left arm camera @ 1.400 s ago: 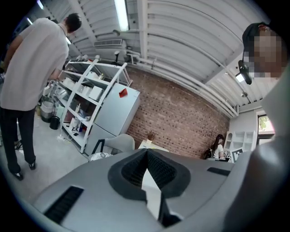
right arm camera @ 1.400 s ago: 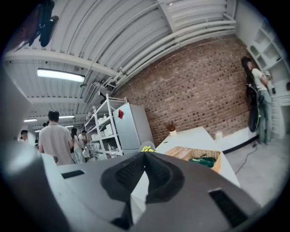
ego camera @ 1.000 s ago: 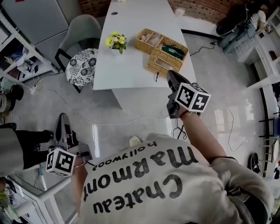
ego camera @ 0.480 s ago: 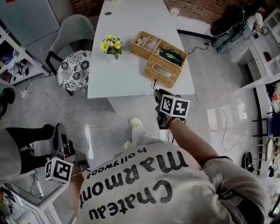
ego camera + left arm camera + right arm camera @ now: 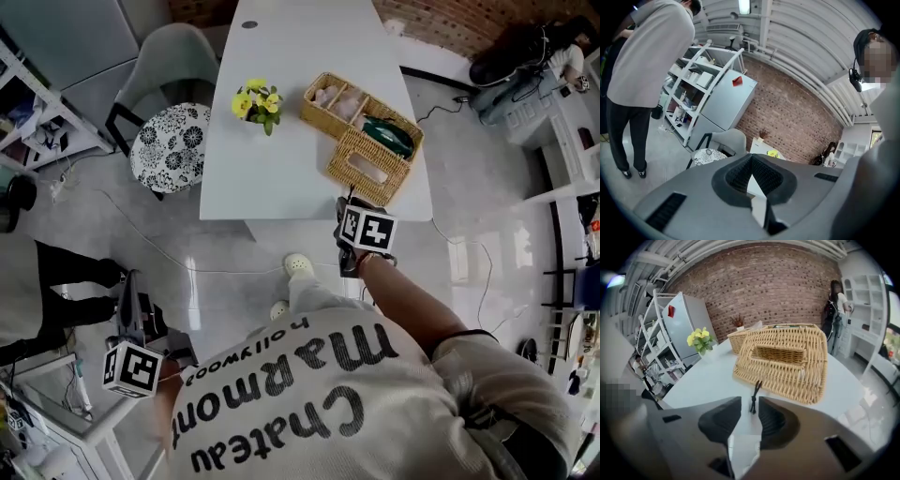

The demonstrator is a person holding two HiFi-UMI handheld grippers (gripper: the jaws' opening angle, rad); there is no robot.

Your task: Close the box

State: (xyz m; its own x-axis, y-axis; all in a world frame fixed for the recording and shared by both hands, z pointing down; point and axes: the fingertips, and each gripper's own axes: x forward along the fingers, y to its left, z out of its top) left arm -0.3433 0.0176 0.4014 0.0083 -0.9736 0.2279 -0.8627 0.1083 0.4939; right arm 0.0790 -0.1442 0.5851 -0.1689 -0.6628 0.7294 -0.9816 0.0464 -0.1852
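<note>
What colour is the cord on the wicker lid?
The cord is black; the right gripper view shows it best.

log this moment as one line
box open on table, lid swung out | right gripper open, jaws just opened, cord at gap, ungripped | left gripper shut, empty, away from table

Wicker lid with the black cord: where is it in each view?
Head view: wicker lid at the table's near right edge.
Right gripper view: centre frame, black cord hanging toward camera.
Left gripper view: not visible.
Shared landmark: yellow flowers, in all three.
</note>
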